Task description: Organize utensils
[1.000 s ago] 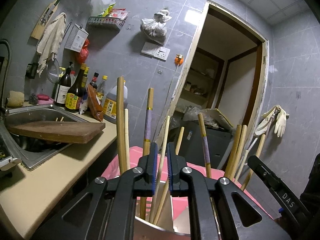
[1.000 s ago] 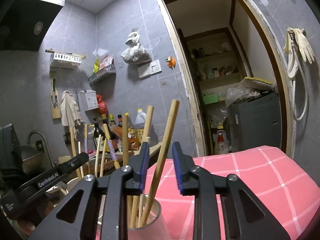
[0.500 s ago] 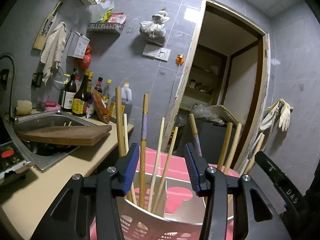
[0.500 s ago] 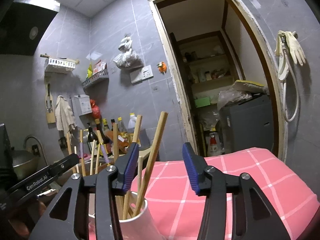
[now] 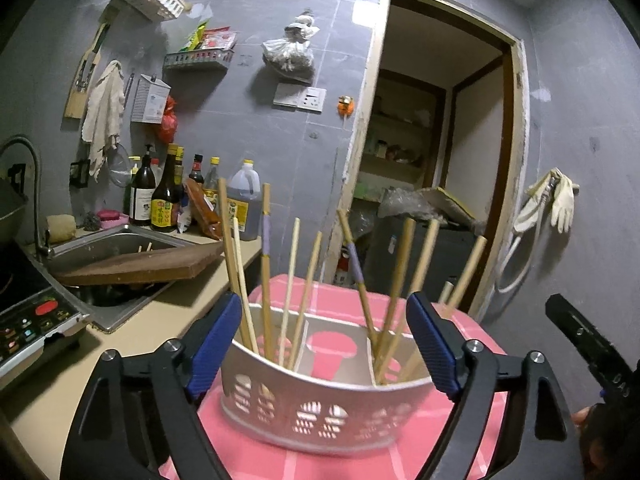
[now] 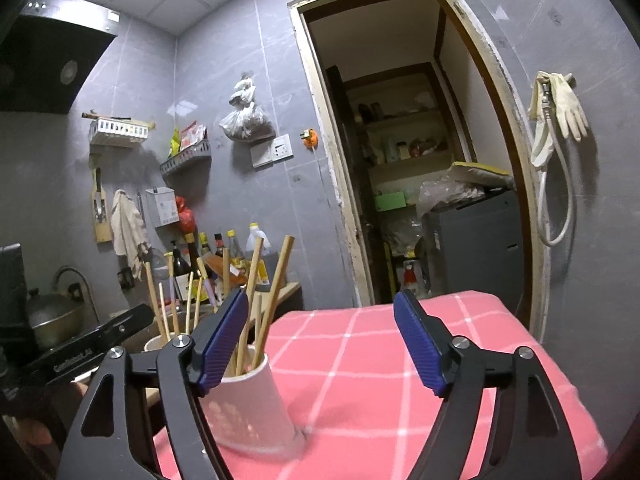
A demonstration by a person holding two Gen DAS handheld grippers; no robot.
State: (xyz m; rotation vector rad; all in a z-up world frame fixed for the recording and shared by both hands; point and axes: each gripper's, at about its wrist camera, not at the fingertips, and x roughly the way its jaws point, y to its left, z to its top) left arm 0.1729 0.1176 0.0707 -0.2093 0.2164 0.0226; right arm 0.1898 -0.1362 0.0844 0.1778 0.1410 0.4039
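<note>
A pale grey perforated utensil holder (image 5: 320, 408) stands on a pink checked cloth (image 5: 280, 456), with several wooden chopsticks (image 5: 266, 272) upright in its left and right compartments. My left gripper (image 5: 326, 346) is just in front of it, its jaws opening wide and its blue pads (image 5: 218, 344) clear of the holder and the sticks. In the right wrist view the same holder (image 6: 248, 404) sits low on the left with its chopsticks (image 6: 274, 292). My right gripper (image 6: 320, 344) is to its right over the cloth (image 6: 400, 360), jaws opening, nothing between them. Each gripper shows at the other view's edge.
Left of the table runs a counter with a sink (image 5: 116, 240), a wooden board (image 5: 140, 268) across it, sauce bottles (image 5: 164, 200) and a cooker panel (image 5: 28, 324). Behind the table is an open doorway (image 6: 420, 160). Gloves (image 6: 560, 108) and a hose hang on the right wall.
Both grippers went from nearly shut around chopsticks to wide open and drew back. The holder now shows in full in the left wrist view, and the sticks stand free in it.
</note>
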